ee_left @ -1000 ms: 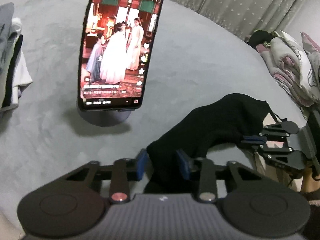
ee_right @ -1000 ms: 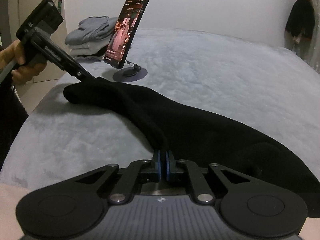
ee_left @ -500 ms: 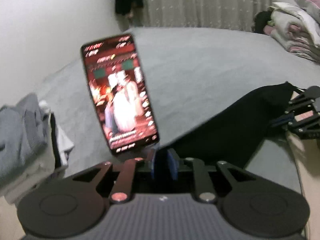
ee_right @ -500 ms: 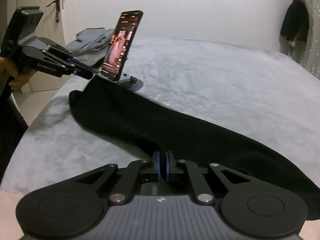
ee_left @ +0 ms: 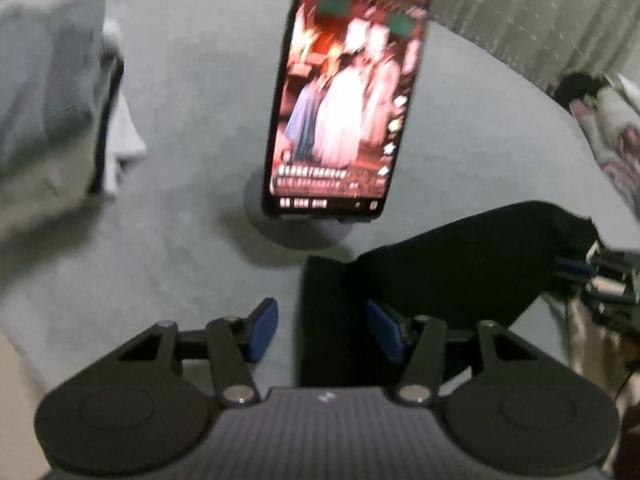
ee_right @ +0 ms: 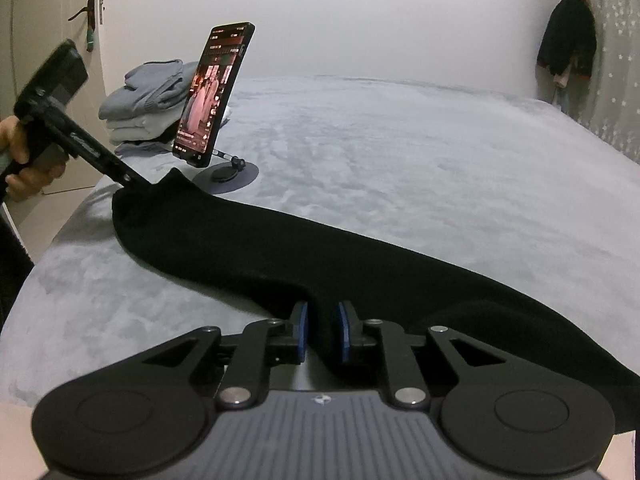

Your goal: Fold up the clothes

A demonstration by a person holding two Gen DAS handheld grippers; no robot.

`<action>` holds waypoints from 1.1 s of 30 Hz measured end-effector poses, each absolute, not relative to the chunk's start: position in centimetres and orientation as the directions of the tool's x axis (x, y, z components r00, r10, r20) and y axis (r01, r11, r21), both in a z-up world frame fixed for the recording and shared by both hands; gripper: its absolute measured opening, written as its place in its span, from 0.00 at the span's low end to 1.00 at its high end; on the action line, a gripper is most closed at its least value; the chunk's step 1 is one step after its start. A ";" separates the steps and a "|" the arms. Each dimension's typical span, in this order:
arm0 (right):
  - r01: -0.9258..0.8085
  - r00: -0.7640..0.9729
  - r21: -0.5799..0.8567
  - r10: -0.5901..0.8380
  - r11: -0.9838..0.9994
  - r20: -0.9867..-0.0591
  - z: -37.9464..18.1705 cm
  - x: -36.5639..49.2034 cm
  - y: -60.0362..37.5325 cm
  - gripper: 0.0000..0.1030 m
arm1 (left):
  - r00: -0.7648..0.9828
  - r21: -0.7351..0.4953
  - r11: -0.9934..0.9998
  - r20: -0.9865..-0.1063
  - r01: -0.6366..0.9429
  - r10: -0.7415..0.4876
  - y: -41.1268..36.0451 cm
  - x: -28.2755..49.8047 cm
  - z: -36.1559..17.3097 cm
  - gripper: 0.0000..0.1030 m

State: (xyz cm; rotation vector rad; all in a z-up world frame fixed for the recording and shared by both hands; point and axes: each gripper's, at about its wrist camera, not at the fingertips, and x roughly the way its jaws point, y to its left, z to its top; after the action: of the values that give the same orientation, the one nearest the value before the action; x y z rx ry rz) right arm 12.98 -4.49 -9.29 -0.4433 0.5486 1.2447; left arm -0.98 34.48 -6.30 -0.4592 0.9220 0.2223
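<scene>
The left gripper (ee_left: 322, 330) has let go, jaws opening around the long black garment (ee_right: 360, 256); the right gripper (ee_right: 323, 332) is loosening too, cloth still between. Garment's far end cut off, along the grey plush bed (ee_right: 400, 152) edge.

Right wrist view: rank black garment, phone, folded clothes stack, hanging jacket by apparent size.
1. black garment, largest by far
2. folded clothes stack and phone, too close to rank
3. hanging jacket, smallest, though farthest from the camera
</scene>
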 end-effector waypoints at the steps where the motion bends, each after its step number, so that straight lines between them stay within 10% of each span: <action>1: -0.964 0.221 -0.020 0.759 0.265 -0.612 -9.3 12.9 -4.4 0.17 | 0.590 -0.284 0.879 -0.807 -0.384 -0.003 34.5 -0.8 -6.5 0.38; 2: -0.965 0.220 -0.021 0.758 0.262 -0.614 -9.4 12.9 -4.3 0.17 | 0.593 -0.275 0.882 -0.805 -0.382 0.005 34.4 -0.7 -6.5 0.17; 4: -0.966 0.218 -0.026 0.759 0.256 -0.614 -9.4 12.8 -4.3 0.21 | 0.606 -0.264 0.888 -0.795 -0.378 0.021 34.1 -0.7 -6.3 0.11; 22: -0.899 0.256 0.227 0.868 0.376 -0.425 -6.7 15.8 -7.8 0.35 | 0.885 -0.072 0.995 -0.465 -0.071 0.029 23.2 3.6 7.5 0.10; 33: -0.807 0.321 0.341 0.843 0.483 -0.432 -7.4 18.4 -8.5 0.36 | 0.864 0.233 0.937 -0.377 -0.259 0.333 21.9 10.7 14.5 0.10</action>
State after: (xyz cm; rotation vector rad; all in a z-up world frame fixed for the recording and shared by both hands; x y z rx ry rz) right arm 18.39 -8.53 -7.43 0.0667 0.6097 1.0842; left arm 10.70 21.94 14.47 0.1778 0.4262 0.3118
